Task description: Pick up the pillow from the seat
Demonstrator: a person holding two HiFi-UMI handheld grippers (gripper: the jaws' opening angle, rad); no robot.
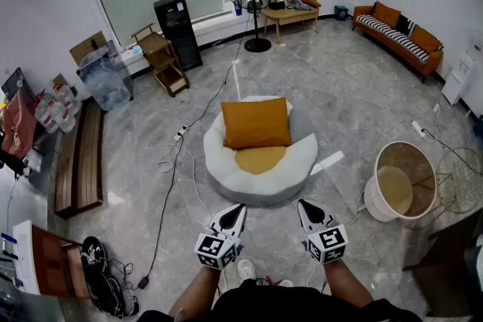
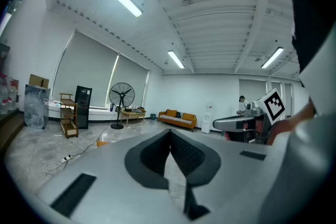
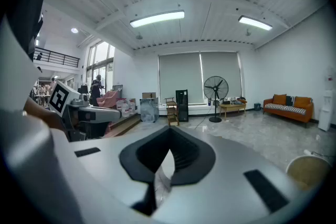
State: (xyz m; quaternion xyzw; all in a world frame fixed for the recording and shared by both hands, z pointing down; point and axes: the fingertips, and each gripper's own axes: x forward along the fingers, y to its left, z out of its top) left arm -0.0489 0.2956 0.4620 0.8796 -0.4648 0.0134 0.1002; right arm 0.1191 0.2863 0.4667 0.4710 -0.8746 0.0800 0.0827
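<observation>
From the head view, the pillow (image 1: 256, 123) stands propped at the far edge of the seat (image 1: 226, 176), tilted back against the raised rim. I judge that the rim is what stops it from lying flat. My left gripper (image 1: 241, 207) and right gripper (image 1: 302, 202) hang side by side over the floor, short of the seat's near edge and well apart from the pillow. Their tips aim toward it, which I read as a ready stance with the pickup not yet begun.

In the left gripper view, the jaws are pressed together with nothing between them. It looks level across the room toward the fan (image 2: 122, 96), too high to show the pillow plainly.

The right gripper view is much the same: jaws closed and empty, pointing above the seat. I expect both must open and dip before either can take the pillow.
</observation>
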